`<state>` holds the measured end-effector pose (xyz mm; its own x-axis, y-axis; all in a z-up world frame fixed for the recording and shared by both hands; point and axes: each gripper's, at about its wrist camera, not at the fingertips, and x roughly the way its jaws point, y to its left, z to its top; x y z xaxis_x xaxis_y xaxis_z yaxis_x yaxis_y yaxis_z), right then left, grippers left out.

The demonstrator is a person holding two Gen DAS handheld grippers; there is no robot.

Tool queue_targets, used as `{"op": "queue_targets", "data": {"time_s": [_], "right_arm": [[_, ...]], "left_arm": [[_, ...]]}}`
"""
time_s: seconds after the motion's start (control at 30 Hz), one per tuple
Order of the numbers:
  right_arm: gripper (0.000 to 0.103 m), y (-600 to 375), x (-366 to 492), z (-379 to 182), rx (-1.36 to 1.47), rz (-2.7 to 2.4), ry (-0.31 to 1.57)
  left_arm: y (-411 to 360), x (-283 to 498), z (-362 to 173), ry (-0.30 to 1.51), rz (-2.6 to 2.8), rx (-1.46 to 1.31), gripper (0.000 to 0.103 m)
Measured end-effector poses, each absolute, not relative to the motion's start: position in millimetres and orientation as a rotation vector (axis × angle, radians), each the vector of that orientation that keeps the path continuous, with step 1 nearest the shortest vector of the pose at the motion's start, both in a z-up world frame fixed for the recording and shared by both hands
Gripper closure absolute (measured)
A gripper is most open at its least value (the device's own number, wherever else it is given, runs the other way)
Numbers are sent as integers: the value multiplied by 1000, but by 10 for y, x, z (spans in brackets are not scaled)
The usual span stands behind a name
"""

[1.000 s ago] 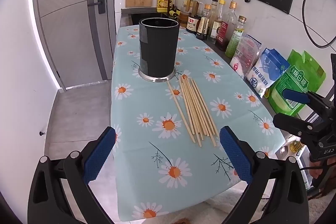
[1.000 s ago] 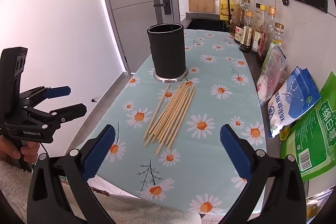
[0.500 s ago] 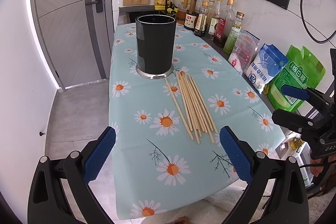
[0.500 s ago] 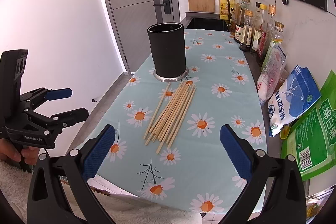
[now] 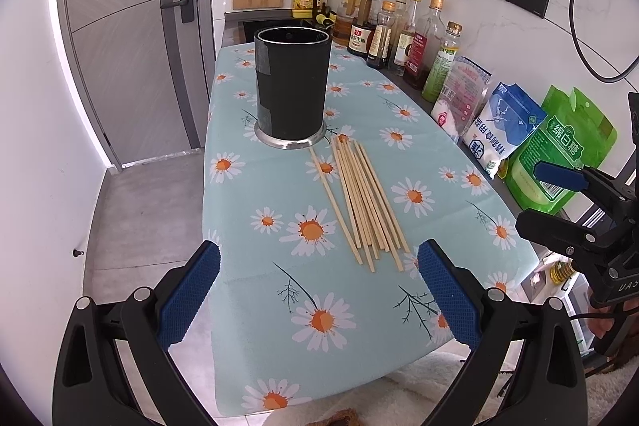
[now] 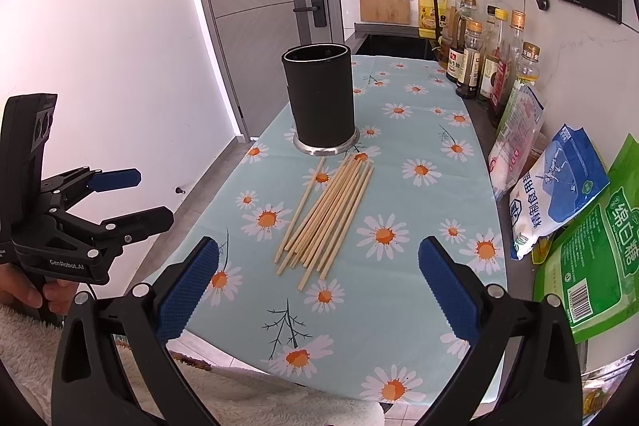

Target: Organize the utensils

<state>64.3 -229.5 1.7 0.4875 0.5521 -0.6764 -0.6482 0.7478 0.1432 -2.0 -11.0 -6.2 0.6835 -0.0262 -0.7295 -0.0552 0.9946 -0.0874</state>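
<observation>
A long worktop [image 5: 255, 266] is covered with a blue cloth with daisies on it. Near the middle of it a tall black holder [image 5: 291, 86] is set upright on a shiny metal base, and its top is open. It looks empty, though not all of the inside can be seen.

Just in front of the holder a bunch of thin wooden chopsticks [image 5: 361, 202] is laid flat on the cloth. Most of them are pressed close side by side, and one is set a little apart on the left. Their far tips are very near the holder's base.

Bottles and bags are lined up along the wall side, well apart from the sticks.

The left gripper [image 5: 317, 296] is held above the near end of the worktop, with its blue fingers [image 5: 187, 300] spread wide and nothing between them. The right gripper [image 6: 317, 292] is held the same way — wide open and empty.

No stick is picked up yet, so the job is judged to be at its start. A good pick is best made low and from the near ends, where the sticks fan out a bit. The fingers should be closed across a few sticks, not along them — thin round sticks are likely to roll or slip. Then the sticks should be tipped upright and dropped straight into the open top, so the holder is not knocked over.
</observation>
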Motion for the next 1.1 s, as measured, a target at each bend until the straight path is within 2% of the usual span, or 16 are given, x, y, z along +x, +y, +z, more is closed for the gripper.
{"op": "queue_targets", "data": {"time_s": [0.9, 1.1], "right_arm": [[4, -2179, 735, -53, -136, 749, 793], [4, -2172, 890, -123, -93, 738, 867]], "left_arm": [[-39, 59, -107, 847, 29, -113, 6], [27, 155, -101, 862, 36, -135, 6]]}}
